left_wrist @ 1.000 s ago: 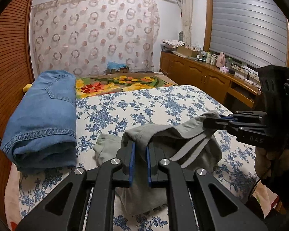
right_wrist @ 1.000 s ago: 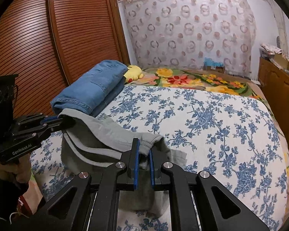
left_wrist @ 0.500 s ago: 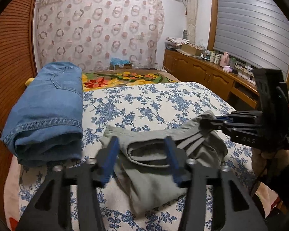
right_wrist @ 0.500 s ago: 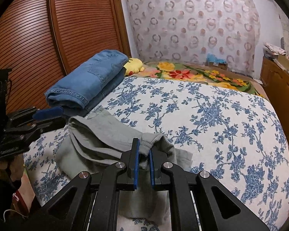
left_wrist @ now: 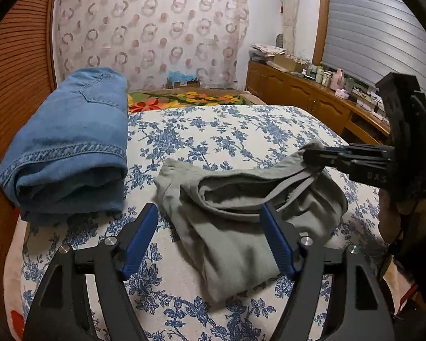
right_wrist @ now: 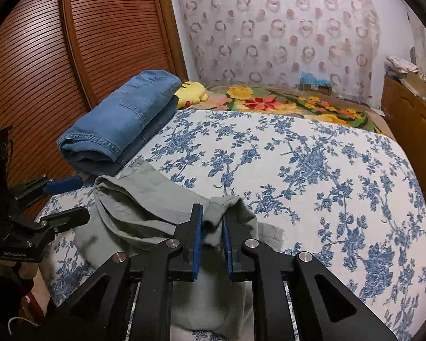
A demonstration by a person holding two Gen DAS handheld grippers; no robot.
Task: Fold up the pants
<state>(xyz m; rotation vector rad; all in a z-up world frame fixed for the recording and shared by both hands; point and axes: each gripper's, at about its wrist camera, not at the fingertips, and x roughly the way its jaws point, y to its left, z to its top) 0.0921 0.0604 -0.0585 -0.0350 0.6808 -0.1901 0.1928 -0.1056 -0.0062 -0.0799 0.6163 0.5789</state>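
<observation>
Left wrist view: the left gripper point(left_wrist: 210, 238) has its blue-padded fingers point(left_wrist: 140, 237) spread wide apart, holding nothing, with the grey pants lying between and just beyond them.
Right wrist view: the right gripper point(right_wrist: 212, 234) has its blue pads nearly together, pinching a fold of grey cloth between them.
Grey pants: the grey pants point(left_wrist: 241, 213) lie in a loose, partly folded heap on the near part of the bed, the cloth bunched in layers with a light drawstring or strip across the top.
Pants, right view: the grey pants point(right_wrist: 144, 207) spread to the left of the right gripper, and their far corner lies just beside the jeans.
Right gripper, seen from left: the right gripper point(left_wrist: 315, 157) reaches in from the right edge and clamps the raised right-hand corner of the pants.
Left gripper, seen from right: the left gripper point(right_wrist: 71, 199) sits at the left edge, fingers apart, near the pants' left side.
Bedspread: a white bedspread point(right_wrist: 312, 170) with blue flowers covers the bed under everything.
Jeans: folded blue jeans point(left_wrist: 71, 142) rest on the far left of the bed, beside a wooden slatted door point(right_wrist: 42, 56).
Plush toy: a yellow plush toy point(right_wrist: 191, 95) lies just beyond the jeans.
Blanket: a bright floral blanket point(right_wrist: 292, 103) lies at the far end of the bed.
</observation>
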